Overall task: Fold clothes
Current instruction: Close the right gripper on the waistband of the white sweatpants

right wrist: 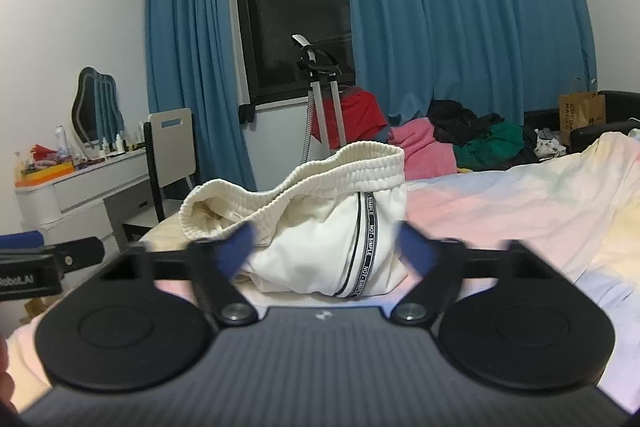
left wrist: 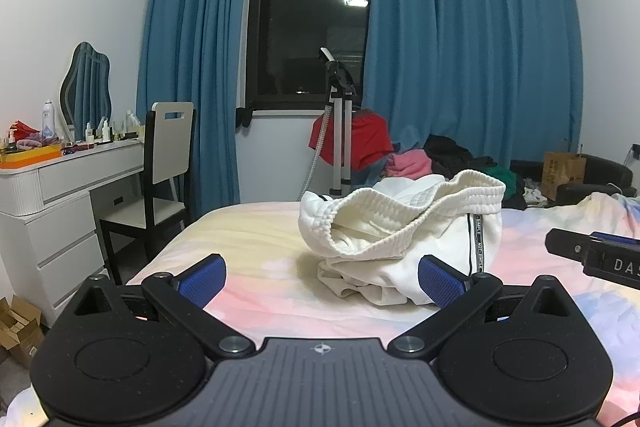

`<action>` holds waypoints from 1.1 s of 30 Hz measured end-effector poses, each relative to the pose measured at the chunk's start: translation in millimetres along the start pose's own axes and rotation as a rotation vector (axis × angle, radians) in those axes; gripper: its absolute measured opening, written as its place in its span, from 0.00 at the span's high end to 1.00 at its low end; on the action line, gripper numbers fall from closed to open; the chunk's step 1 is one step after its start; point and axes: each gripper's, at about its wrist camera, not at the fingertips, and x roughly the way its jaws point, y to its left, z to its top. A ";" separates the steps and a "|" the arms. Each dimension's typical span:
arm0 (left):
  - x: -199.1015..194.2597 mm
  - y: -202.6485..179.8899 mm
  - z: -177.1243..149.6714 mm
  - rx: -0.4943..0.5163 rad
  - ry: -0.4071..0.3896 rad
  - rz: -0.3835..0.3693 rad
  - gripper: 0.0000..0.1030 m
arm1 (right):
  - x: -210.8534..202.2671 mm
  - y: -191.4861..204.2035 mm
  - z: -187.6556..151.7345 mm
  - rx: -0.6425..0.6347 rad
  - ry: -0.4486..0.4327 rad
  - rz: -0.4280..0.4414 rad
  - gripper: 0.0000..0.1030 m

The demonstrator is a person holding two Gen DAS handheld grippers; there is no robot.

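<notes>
1. We see a bed (left wrist: 256, 235) under a pastel pink-yellow-blue sheet; it fills the lower part of both wrist views.
2. Behind it hang blue curtains (left wrist: 472, 39) on either side of a dark window (left wrist: 308, 19).
3. A white dressing table (left wrist: 68, 187) stands at left with a wavy mirror and bottles on top; a black-and-white chair (left wrist: 168, 155) is pushed up beside it.
4. Past the far edge of the bed we see a heap of clothes (right wrist: 472, 139) — red, pink, black, green — and a brown paper bag (right wrist: 582, 117) off to the right.
5. The white shorts (left wrist: 400, 227) lie crumpled on the bed, near its far left part, the ribbed waistband standing up and gaping, a black-and-white lettered side stripe facing the right wrist camera.
6. The left gripper (left wrist: 322, 279) sits just short of the shorts, jaws wide apart, nothing between the blue pads; the right pad overlaps the cloth's edge in view, contact unclear.
7. The right gripper (right wrist: 326, 247) is blurred — jaws partly apart, straddling the shorts' near side; the pads do not appear to be pressing on the cloth.
</notes>
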 end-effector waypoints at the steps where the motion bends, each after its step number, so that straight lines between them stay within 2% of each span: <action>1: 0.5 0.5 -0.3 -0.003 0.002 -0.001 0.00 | 0.4 -0.4 -0.5 0.003 0.002 -0.004 0.39; 4: 0.9 2.0 -1.2 -0.009 0.004 -0.004 0.00 | 0.1 -3.0 -1.7 0.037 0.003 -0.010 0.56; 8: 2.3 1.5 -2.4 -0.008 0.007 -0.008 0.00 | -1.5 -3.6 -1.2 0.057 -0.003 -0.013 0.66; 16: 5.2 0.9 -6.2 -0.009 0.021 -0.019 0.00 | 1.6 -4.8 -1.5 0.074 0.031 -0.027 0.68; 17: 5.7 1.0 -6.8 -0.010 0.024 -0.021 0.00 | 1.9 -6.0 -1.8 0.082 0.035 -0.029 0.73; 25: 13.6 0.6 -11.4 -0.014 0.059 -0.012 0.00 | -4.4 -10.4 2.7 0.117 0.021 -0.026 0.88; 33: 30.8 3.1 -14.2 -0.027 0.095 0.018 0.00 | -5.2 -13.9 3.3 0.126 0.037 -0.036 0.89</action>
